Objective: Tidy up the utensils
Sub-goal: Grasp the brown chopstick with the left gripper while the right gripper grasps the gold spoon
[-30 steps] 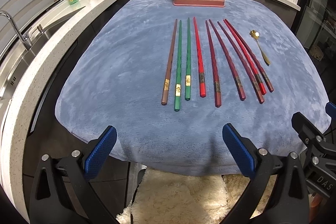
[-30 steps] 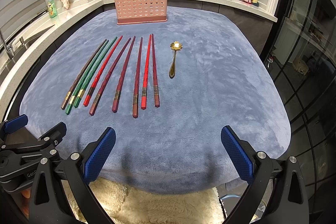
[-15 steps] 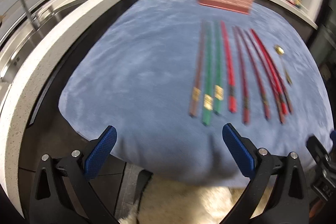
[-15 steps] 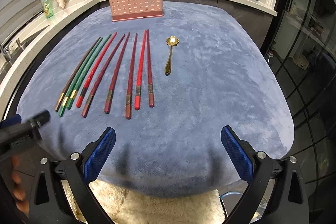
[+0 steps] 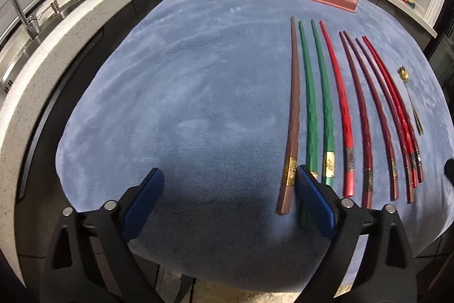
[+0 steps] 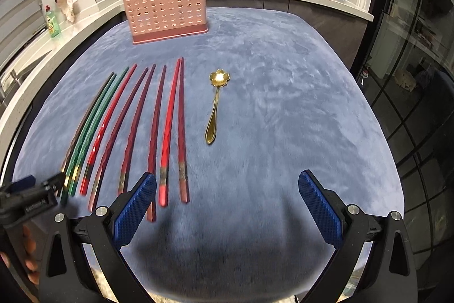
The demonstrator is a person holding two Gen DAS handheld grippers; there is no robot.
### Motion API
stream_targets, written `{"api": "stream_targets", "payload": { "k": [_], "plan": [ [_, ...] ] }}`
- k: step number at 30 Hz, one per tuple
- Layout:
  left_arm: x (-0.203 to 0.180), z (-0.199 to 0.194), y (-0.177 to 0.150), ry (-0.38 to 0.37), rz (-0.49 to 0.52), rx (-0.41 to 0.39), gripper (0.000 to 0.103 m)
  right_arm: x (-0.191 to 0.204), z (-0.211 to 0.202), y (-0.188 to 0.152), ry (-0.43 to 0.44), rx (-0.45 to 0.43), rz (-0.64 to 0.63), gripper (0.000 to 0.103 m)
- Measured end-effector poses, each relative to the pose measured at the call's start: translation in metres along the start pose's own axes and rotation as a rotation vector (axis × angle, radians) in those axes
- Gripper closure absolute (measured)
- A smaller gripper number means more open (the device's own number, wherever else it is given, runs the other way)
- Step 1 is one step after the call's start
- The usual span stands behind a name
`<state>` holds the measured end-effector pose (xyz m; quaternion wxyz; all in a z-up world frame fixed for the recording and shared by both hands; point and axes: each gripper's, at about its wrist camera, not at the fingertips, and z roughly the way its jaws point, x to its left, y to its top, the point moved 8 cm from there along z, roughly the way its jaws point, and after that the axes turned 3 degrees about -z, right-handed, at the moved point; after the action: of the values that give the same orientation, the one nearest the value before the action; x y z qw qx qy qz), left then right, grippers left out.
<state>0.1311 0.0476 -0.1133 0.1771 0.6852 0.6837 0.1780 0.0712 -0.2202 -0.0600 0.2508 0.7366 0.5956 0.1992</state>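
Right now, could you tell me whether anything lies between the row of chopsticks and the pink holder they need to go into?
Nothing visible does. Between the chopsticks and the pink utensil holder there is only bare blue cloth. The gold spoon lies off to the right of the row, apart from it.

Pink perforated rack (image 6: 167, 7), blue cloth (image 6: 283, 104)

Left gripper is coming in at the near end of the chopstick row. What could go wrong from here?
1. The left gripper, open and just narrowing, has one finger over the green chopstick beside the brown chopstick; closing may catch both or scatter neighbours.
2. The chopsticks lie flat on soft blue cloth; the pads may pinch fabric.
3. The right gripper hovers near the same row, so the grippers might collide.
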Motion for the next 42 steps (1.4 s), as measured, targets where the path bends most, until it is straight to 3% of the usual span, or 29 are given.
{"api": "stream_targets", "payload": {
  "k": [4,10,12,13,20,22,28,31,35,42],
  "plan": [
    [0.002,-0.001,0.002,-0.005,0.009,-0.012,0.021,-0.002,0.008,0.008,0.015,0.002,0.019,0.008],
    [0.008,-0.003,0.015,-0.009,-0.034,-0.028,0.061,-0.005,0.031,0.022,0.038,0.032,0.037,0.031],
    [0.004,-0.004,0.017,-0.035,-0.030,-0.021,0.082,-0.007,0.039,0.026,0.068,0.048,0.064,0.042],
    [0.002,-0.004,0.018,-0.046,-0.031,-0.017,0.085,-0.007,0.043,0.027,0.075,0.054,0.071,0.044],
    [-0.006,-0.004,0.015,-0.056,-0.013,-0.021,0.089,-0.004,0.071,0.035,0.137,0.093,0.125,0.075],
    [-0.005,-0.004,0.015,-0.060,-0.016,-0.018,0.089,-0.002,0.078,0.033,0.169,0.110,0.154,0.076],
    [-0.004,-0.003,0.016,-0.066,-0.030,-0.017,0.088,0.002,0.080,0.033,0.159,0.079,0.141,0.076],
    [-0.005,-0.003,0.015,-0.056,-0.021,-0.025,0.088,0.002,0.078,0.032,0.140,0.056,0.124,0.079],
    [-0.004,-0.003,0.015,-0.061,-0.017,-0.028,0.088,0.000,0.075,0.030,0.157,0.059,0.132,0.093],
    [-0.003,-0.010,0.015,-0.074,-0.015,-0.032,0.089,-0.008,0.060,0.029,0.172,0.041,0.154,0.098]
  ]
}}
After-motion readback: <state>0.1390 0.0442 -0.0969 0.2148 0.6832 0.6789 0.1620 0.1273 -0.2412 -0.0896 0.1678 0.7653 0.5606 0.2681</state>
